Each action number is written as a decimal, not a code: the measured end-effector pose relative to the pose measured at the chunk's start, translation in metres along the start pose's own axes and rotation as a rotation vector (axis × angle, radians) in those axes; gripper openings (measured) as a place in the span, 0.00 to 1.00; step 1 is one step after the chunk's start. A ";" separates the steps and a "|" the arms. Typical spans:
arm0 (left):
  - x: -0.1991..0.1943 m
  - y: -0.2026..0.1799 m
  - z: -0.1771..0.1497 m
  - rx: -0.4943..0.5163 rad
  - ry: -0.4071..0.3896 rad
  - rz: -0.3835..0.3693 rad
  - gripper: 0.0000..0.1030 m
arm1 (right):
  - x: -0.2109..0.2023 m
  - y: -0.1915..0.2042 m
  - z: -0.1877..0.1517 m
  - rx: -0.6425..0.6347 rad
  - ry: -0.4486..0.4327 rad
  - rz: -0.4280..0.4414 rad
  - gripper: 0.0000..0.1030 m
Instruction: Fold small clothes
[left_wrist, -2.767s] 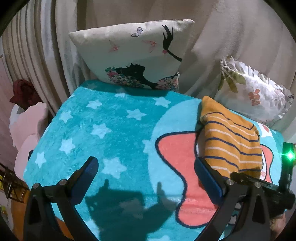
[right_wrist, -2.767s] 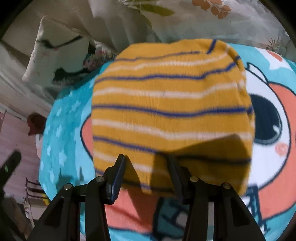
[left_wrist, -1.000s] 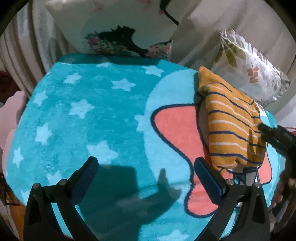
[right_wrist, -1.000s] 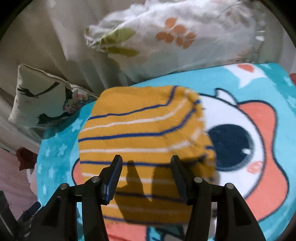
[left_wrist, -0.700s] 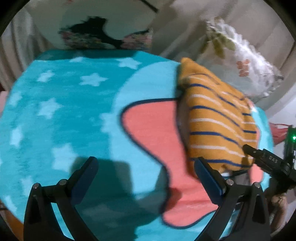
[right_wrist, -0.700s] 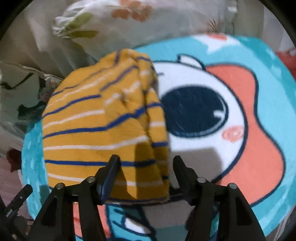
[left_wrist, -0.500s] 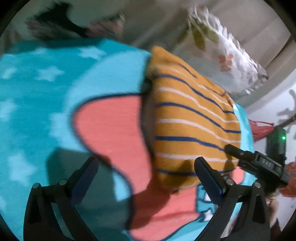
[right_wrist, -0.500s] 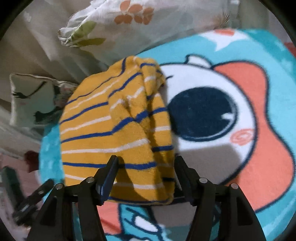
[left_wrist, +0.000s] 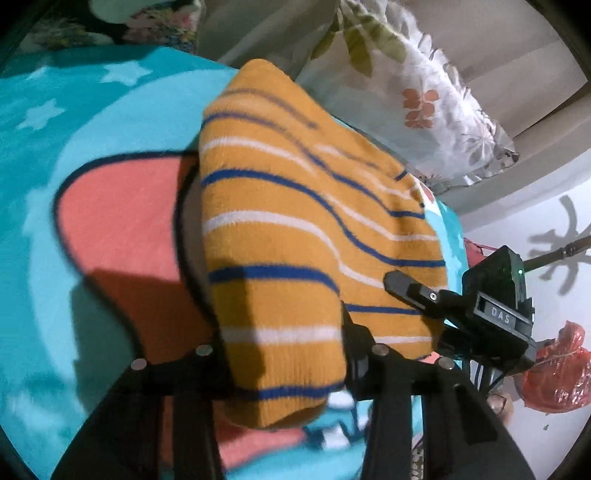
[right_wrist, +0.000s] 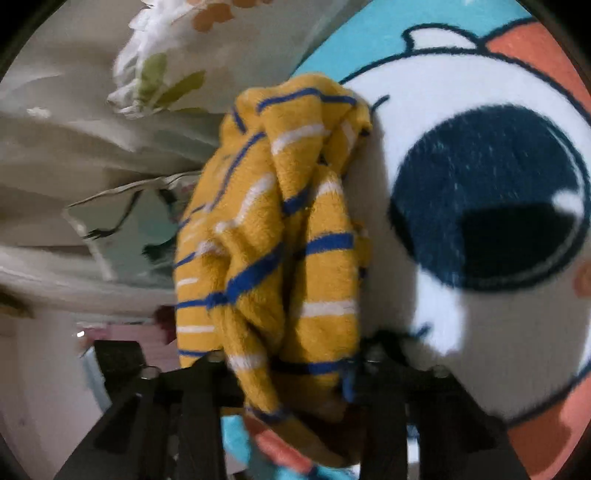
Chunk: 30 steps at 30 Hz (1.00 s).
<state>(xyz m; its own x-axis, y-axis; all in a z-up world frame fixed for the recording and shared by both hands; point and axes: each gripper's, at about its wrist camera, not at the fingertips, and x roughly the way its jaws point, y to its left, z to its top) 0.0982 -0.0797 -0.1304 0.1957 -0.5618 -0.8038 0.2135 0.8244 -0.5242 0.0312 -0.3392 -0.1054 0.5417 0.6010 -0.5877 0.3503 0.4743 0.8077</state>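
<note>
One garment is seen: a yellow top (left_wrist: 295, 229) with blue and white stripes, lying on the blanket (left_wrist: 44, 122) beside the leaf-print pillow (left_wrist: 417, 92). Its near edge is clamped by the left gripper (left_wrist: 284, 373), whose fingertips are buried in the knit and cannot be made out; only the black frame is shown below. In the right wrist view the same top (right_wrist: 288, 236) is bunched into upright folds, and its lower edge is pinched by the right gripper (right_wrist: 291, 365), the tips again swallowed by cloth. From the left view one finger of the right gripper (left_wrist: 410, 291) is laid on top of the fabric; the other is hidden underneath. Two pillows are counted, the second (left_wrist: 122, 22) cut off at the upper edge, its print barely readable. A red bag (left_wrist: 554, 373) is caught at the right rim. The blanket's cartoon eye (right_wrist: 487, 195) is blurred, partly shadowed, and much of the blanket is covered by the top.
</note>
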 end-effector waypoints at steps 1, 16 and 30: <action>-0.002 0.000 -0.007 -0.003 0.004 0.021 0.45 | -0.005 0.004 -0.005 -0.014 0.020 0.019 0.33; -0.080 -0.014 -0.045 0.066 -0.282 0.364 0.72 | -0.056 0.066 0.024 -0.332 -0.145 -0.268 0.48; -0.120 -0.011 -0.055 0.087 -0.404 0.508 0.79 | 0.012 0.060 0.072 -0.383 -0.068 -0.445 0.12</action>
<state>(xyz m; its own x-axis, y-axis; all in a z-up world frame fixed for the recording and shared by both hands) 0.0201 -0.0173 -0.0437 0.6337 -0.0994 -0.7672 0.0732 0.9950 -0.0684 0.1136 -0.3501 -0.0610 0.4580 0.2543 -0.8518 0.2614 0.8773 0.4025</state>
